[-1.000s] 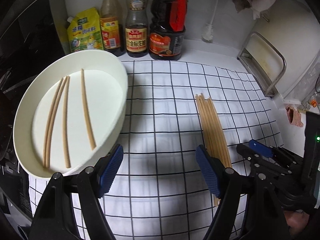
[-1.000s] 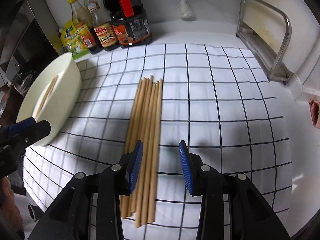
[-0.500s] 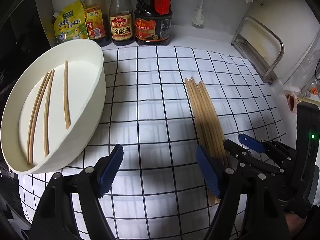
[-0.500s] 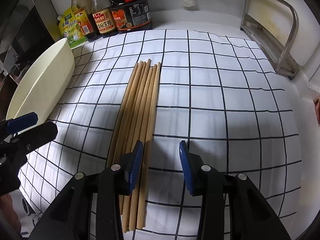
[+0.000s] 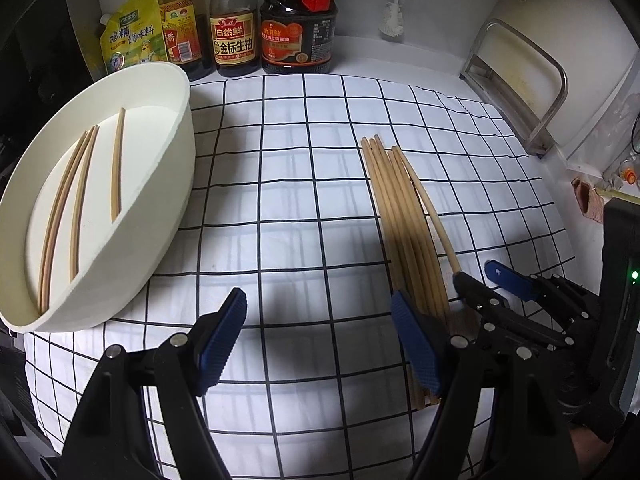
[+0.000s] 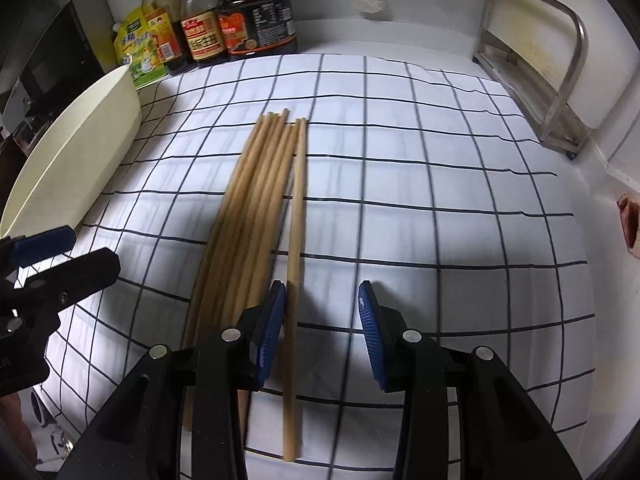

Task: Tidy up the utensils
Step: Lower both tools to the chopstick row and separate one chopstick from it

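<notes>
- Hovering, left view: left gripper (image 5: 318, 334) jaws wide apart, empty; four chopsticks in white tub (image 5: 176, 184), bundle (image 5: 404, 224) left on checked cloth (image 5: 300, 184).
- Right view: right gripper (image 6: 322, 320) jaws apart, straddling one chopstick (image 6: 295, 240), not clamped; cloth w/ free room to its right, rack (image 6: 560, 92) well apart.

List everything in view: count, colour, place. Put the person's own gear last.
Chopsticks in dish: four, tan, lying inside.
Dish: one, cream, left on the cloth.
Chopsticks on cloth: about seven, tan, centre; one split off to the right of the bundle.
Cloth: one, white with black grid, covering the counter.
Bottles: three, dark sauces, back wall.
Pouch: one, yellow, back left.
Rack: one, metal, right.
Left tongs: blue pads, open, empty.
Right tongs: blue pads, open around the split-off chopstick.
</notes>
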Tool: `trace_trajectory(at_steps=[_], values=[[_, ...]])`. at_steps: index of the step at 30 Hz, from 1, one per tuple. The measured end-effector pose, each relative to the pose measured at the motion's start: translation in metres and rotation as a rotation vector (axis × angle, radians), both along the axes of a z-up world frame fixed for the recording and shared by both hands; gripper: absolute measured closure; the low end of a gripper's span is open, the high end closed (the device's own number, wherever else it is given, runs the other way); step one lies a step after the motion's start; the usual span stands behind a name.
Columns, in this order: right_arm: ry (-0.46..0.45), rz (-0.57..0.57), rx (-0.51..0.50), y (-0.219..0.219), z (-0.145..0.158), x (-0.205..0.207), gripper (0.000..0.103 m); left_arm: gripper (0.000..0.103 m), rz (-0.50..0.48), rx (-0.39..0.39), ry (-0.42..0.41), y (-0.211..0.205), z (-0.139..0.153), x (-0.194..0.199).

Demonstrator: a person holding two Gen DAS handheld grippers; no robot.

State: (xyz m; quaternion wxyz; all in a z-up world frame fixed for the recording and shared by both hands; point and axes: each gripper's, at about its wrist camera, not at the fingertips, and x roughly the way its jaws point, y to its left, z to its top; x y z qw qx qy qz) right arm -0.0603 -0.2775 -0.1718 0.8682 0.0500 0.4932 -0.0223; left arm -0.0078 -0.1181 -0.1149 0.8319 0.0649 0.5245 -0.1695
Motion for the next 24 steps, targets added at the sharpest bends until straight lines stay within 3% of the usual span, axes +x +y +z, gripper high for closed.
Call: trace_trajectory(at_steps=[14, 24], values=[[-0.018, -0.063, -0.006, -0.042, 0.0, -0.008, 0.066, 0.03, 0.01, -0.001, 0.029, -0.024, -0.029, 0.003], [-0.036, -0.039, 0.002, -0.039, 0.0, -0.008, 0.066, 0.03, 0.014, 0.021, 0.033, -0.028, -0.037, 0.005]])
